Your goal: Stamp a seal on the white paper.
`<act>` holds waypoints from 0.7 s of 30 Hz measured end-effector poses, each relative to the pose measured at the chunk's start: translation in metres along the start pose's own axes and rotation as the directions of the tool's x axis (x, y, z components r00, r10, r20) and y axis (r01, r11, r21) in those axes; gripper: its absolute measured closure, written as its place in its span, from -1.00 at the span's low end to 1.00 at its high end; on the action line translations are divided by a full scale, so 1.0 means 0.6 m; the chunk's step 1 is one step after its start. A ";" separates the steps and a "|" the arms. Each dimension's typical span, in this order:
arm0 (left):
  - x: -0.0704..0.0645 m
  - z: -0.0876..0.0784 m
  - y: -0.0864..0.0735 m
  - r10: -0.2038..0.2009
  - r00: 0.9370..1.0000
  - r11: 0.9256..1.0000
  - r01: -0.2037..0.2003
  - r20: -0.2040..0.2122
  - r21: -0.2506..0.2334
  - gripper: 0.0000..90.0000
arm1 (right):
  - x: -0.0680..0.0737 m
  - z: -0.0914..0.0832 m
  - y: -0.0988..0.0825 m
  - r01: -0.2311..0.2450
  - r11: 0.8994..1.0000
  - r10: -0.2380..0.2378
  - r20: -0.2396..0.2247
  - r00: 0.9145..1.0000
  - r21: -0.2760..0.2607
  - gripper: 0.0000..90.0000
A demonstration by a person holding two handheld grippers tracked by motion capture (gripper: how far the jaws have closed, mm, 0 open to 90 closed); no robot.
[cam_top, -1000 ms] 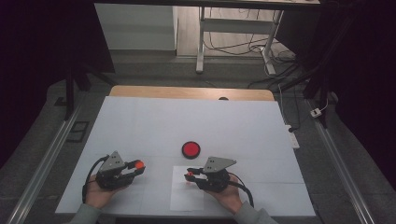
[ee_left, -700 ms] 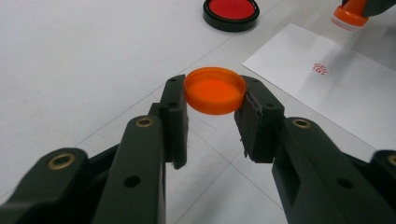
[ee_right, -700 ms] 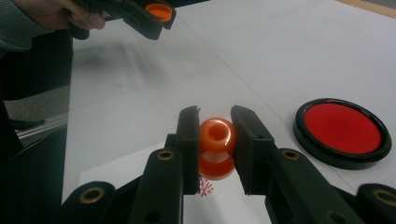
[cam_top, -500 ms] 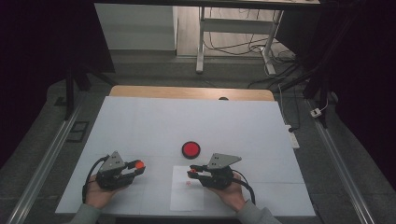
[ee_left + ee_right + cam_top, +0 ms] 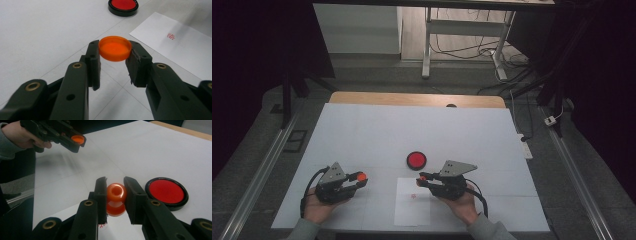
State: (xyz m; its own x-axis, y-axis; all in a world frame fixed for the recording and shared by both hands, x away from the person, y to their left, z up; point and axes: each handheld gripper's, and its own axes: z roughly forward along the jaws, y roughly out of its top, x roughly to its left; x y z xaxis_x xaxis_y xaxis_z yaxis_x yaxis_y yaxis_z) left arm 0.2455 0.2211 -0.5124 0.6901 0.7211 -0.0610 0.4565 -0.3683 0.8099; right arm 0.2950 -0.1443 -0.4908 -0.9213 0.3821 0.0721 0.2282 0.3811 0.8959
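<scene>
Gripping the orange cap (image 5: 115, 48), the left gripper (image 5: 353, 181) stays put left of the ink pad (image 5: 416, 160). The right gripper (image 5: 424, 180), jaws clenched on the orange stamp (image 5: 116, 198), has edged slightly nearer that pad.

Both forearms come in from the near edge of the tabletop (image 5: 362, 130), sleeves showing at the wrists. The left hand (image 5: 319, 207) cups the left gripper (image 5: 360, 180) from below, palm up, its jaws pointing toward the right and clamped on an orange cap (image 5: 115, 48) at their tips. The right hand (image 5: 459, 205) grasps the right gripper (image 5: 422, 181) the same way, its jaws pointing toward the left and pressed against an orange stamp (image 5: 116, 198) between the pads. The two grippers face each other, well apart, both held low over the tabletop.
</scene>
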 end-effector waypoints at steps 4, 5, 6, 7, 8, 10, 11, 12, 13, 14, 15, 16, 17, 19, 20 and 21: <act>0.001 0.000 0.000 0.001 1.000 1.000 -0.001 0.000 0.003 0.45 | -0.005 -0.004 0.003 -0.013 1.000 0.013 0.023 1.000 0.001 0.60; 0.001 0.001 0.000 0.001 1.000 1.000 -0.001 0.000 0.004 0.45 | -0.006 -0.005 0.003 -0.018 1.000 0.018 0.027 0.999 -0.004 0.60; 0.000 0.001 0.000 0.002 1.000 1.000 -0.002 -0.001 0.004 0.45 | -0.007 -0.006 0.004 -0.019 1.000 0.019 0.030 0.999 -0.002 0.60; 0.000 0.001 0.000 0.003 1.000 1.000 -0.003 0.000 0.005 0.45 | -0.008 -0.007 0.005 -0.021 1.000 0.022 0.034 0.999 -0.005 0.60; 0.000 0.001 0.000 0.004 1.000 1.000 -0.004 0.000 0.005 0.45 | -0.009 -0.009 0.005 -0.022 1.000 0.023 0.036 0.999 -0.007 0.60; 0.000 0.001 0.000 0.004 1.000 1.000 -0.004 0.000 0.005 0.45 | -0.010 -0.012 0.007 -0.023 1.000 0.023 0.039 0.999 -0.013 0.60; 0.000 0.001 0.000 0.003 1.000 1.000 -0.003 -0.001 0.005 0.45 | -0.011 -0.014 0.008 -0.025 0.999 0.026 0.041 0.999 -0.020 0.60; 0.000 0.001 0.000 0.003 1.000 1.000 -0.003 -0.002 0.005 0.45 | -0.012 -0.015 0.009 -0.025 0.999 0.026 0.042 0.999 -0.022 0.60; 0.000 0.001 0.000 0.004 1.000 1.000 -0.004 -0.001 0.006 0.45 | -0.012 -0.017 0.010 -0.028 0.999 0.029 0.043 0.999 -0.026 0.60; 0.000 0.001 0.000 0.004 1.000 1.000 -0.004 -0.001 0.005 0.45 | -0.013 -0.018 0.011 -0.027 0.999 0.028 0.044 0.999 -0.031 0.60; 0.000 0.002 0.000 0.004 1.000 1.000 -0.004 0.000 0.006 0.45 | -0.013 -0.020 0.012 -0.027 0.999 0.029 0.046 0.999 -0.035 0.60; 0.000 0.002 0.000 0.005 1.000 1.000 -0.005 0.000 0.006 0.45 | -0.013 -0.022 0.013 -0.029 0.999 0.031 0.047 0.998 -0.038 0.60; 0.000 0.002 0.000 0.005 1.000 1.000 -0.005 -0.001 0.007 0.45 | -0.013 -0.022 0.014 -0.030 0.999 0.032 0.049 0.998 -0.045 0.60; 0.000 0.002 0.000 0.006 1.000 1.000 -0.006 -0.001 0.007 0.45 | -0.014 -0.025 0.015 -0.030 0.998 0.032 0.049 0.998 -0.046 0.60; 0.000 0.003 0.000 0.007 1.000 1.000 -0.007 -0.001 0.008 0.45 | -0.014 -0.026 0.016 -0.031 0.998 0.033 0.049 0.998 -0.048 0.60; 0.000 0.003 0.000 0.008 1.000 1.000 -0.008 -0.001 0.009 0.45 | -0.014 -0.026 0.016 -0.031 0.998 0.034 0.049 0.998 -0.050 0.60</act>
State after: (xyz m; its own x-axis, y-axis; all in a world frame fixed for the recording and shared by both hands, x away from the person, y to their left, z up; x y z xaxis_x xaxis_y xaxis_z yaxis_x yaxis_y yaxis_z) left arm 0.2464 0.2201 -0.5133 0.6931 0.7188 -0.0543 0.4564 -0.3793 0.8049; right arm 0.2998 -0.1571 -0.4757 -0.8964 0.4358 0.0807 0.2411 0.3266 0.9139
